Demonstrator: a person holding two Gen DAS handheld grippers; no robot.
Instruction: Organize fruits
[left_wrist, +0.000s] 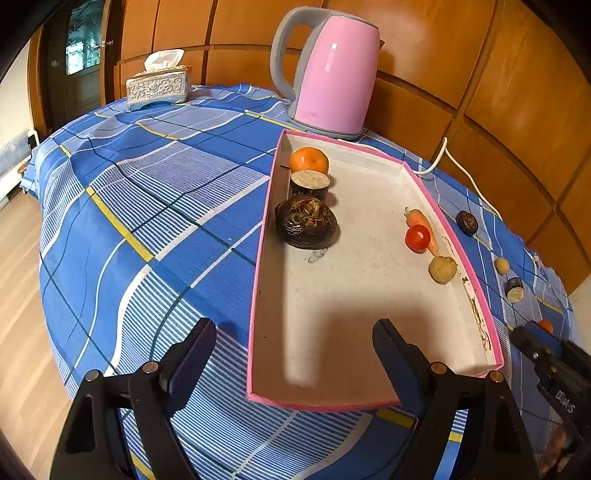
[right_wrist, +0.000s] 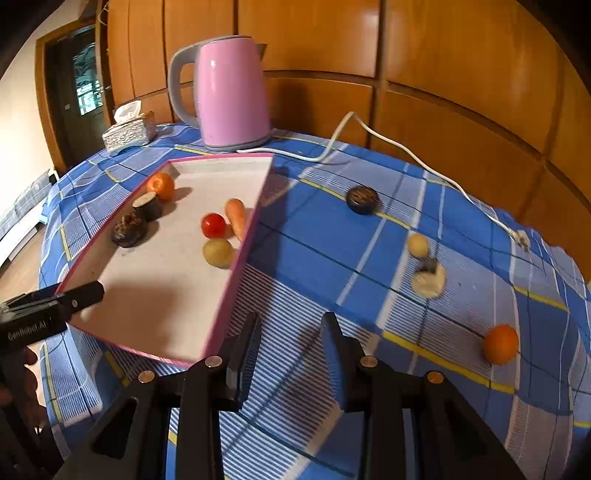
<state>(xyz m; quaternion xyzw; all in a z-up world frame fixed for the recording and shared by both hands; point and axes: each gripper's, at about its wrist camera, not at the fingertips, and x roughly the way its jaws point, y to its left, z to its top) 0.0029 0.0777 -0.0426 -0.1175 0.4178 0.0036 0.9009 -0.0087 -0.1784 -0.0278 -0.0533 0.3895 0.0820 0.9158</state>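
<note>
Meanwhile, on a blue checked tablecloth (right_wrist: 314, 236), a pink-rimmed tray (right_wrist: 243, 254) already holds six pieces: an orange (right_wrist: 161, 185), two dark items, a tomato (right_wrist: 213, 225), a carrot (right_wrist: 236, 218) and a pale round fruit (right_wrist: 218, 253). Four pieces lie loose on the cloth to the tray's right: a dark nut-like ball (right_wrist: 362, 199), a small pale ball (right_wrist: 417, 244), a cut piece with a pale face (right_wrist: 428, 280) just beside it, and a second orange (right_wrist: 501, 344) nearest the table edge. The right gripper (right_wrist: 290, 350) hovers over bare cloth by the tray's near corner, jaws parted only narrowly with nothing between them. All four loose pieces lie ahead and to its right, well apart from it, so this looks the nearer hand for them. The left gripper (left_wrist: 293, 354) stands wide open and empty, straddling the tray's near left corner, the loose fruit beyond the tray's far wall from it
</note>
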